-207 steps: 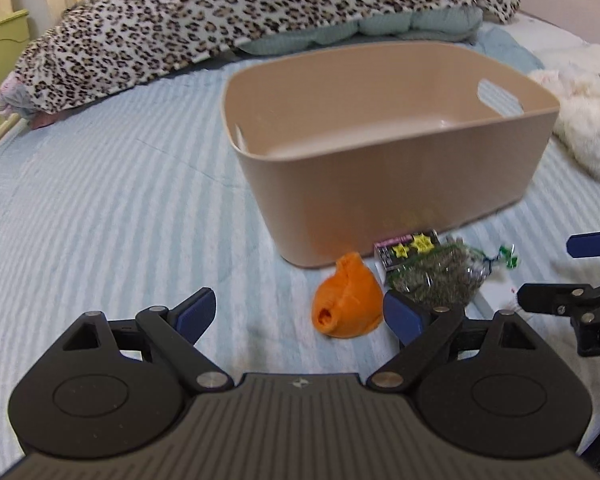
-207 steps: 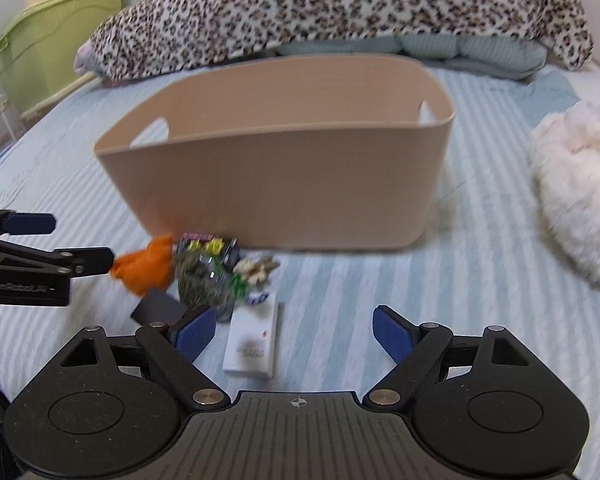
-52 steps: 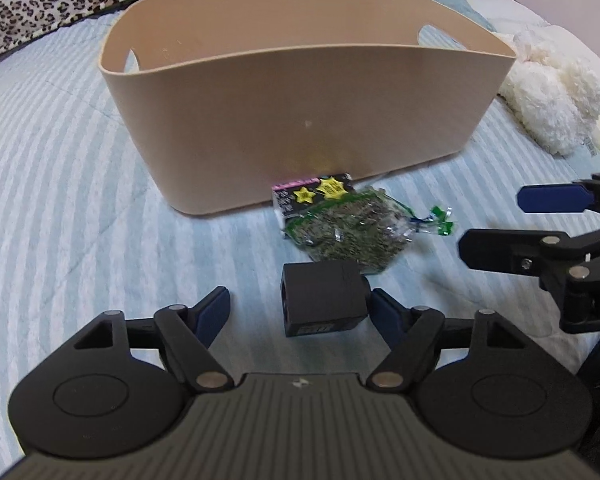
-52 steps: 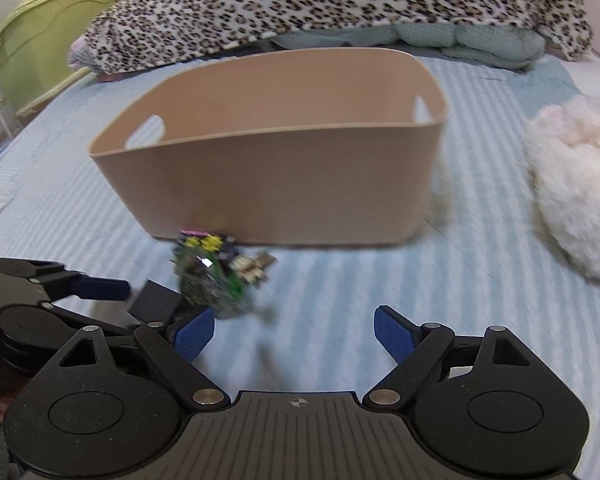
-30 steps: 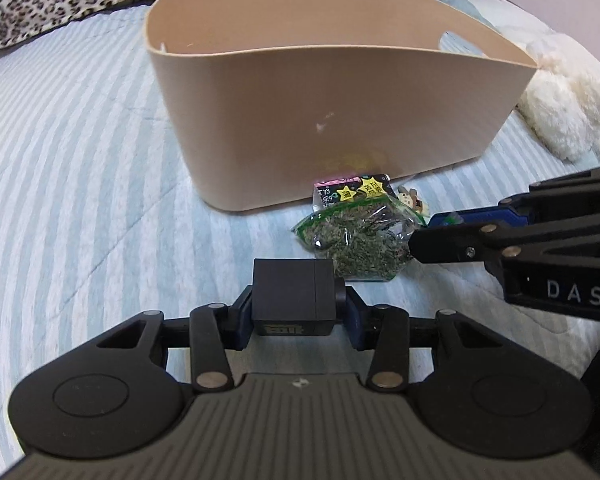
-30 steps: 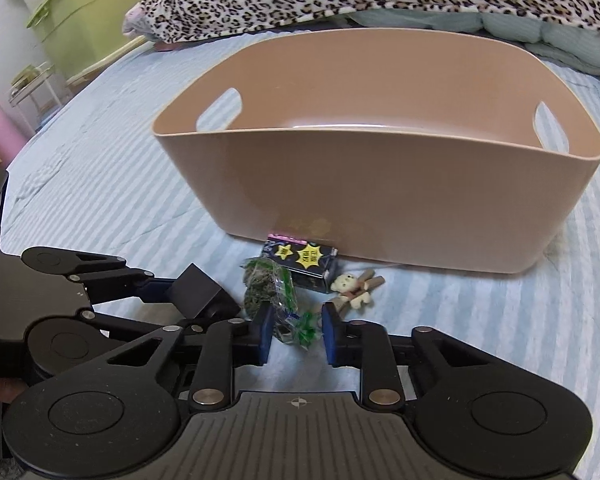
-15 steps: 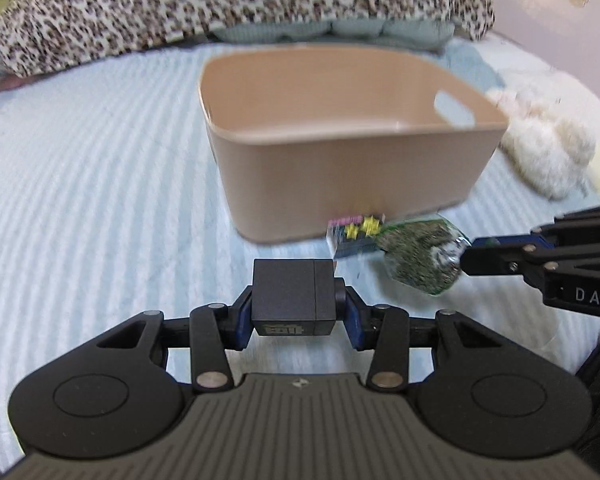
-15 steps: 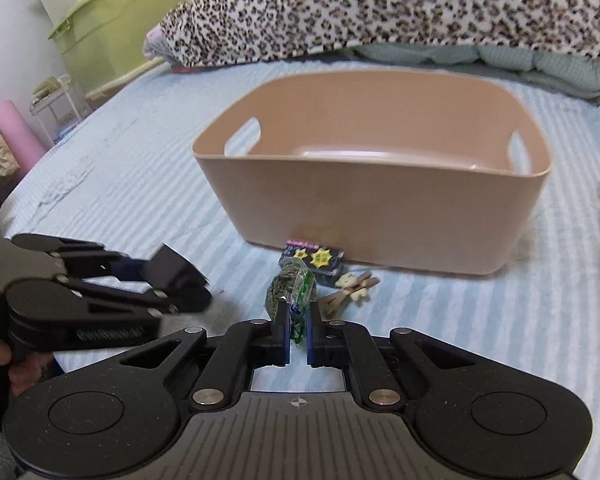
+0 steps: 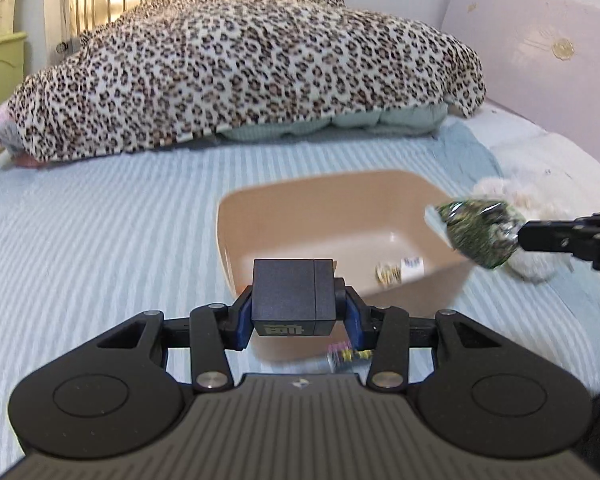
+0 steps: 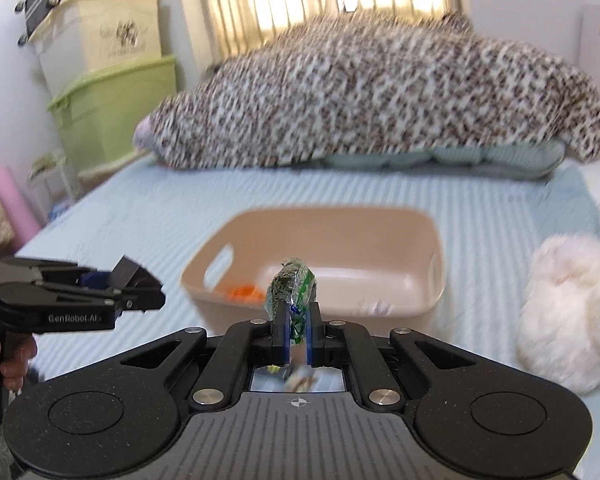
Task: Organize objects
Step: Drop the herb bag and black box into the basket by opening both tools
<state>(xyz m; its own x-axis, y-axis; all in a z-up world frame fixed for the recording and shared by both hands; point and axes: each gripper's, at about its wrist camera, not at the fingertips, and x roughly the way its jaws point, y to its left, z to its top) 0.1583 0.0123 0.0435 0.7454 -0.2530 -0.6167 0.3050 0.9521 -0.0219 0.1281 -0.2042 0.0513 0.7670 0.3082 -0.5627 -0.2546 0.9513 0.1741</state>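
Note:
My left gripper (image 9: 294, 314) is shut on a black box (image 9: 292, 296) and holds it above the near rim of the beige bin (image 9: 260, 216). It also shows in the right wrist view (image 10: 112, 280). My right gripper (image 10: 296, 334) is shut on a clear bag of green herbs (image 10: 290, 284), lifted over the bin (image 10: 404, 220); the bag also shows in the left wrist view (image 9: 478, 232). An orange toy (image 10: 242, 291) and a small white packet (image 9: 412, 263) lie inside the bin. A small pack with yellow stars (image 9: 344, 354) lies on the bed in front of it.
The bin stands on a blue striped bedsheet (image 9: 100, 232). A leopard-print duvet (image 9: 240, 64) is heaped at the back. A white plush toy (image 10: 568, 304) lies right of the bin. Green and cream storage boxes (image 10: 108, 108) stand left of the bed.
Both grippers have risen high above the bed with the black box and the herb bag. The bin is now seen from above, with its inside in view.

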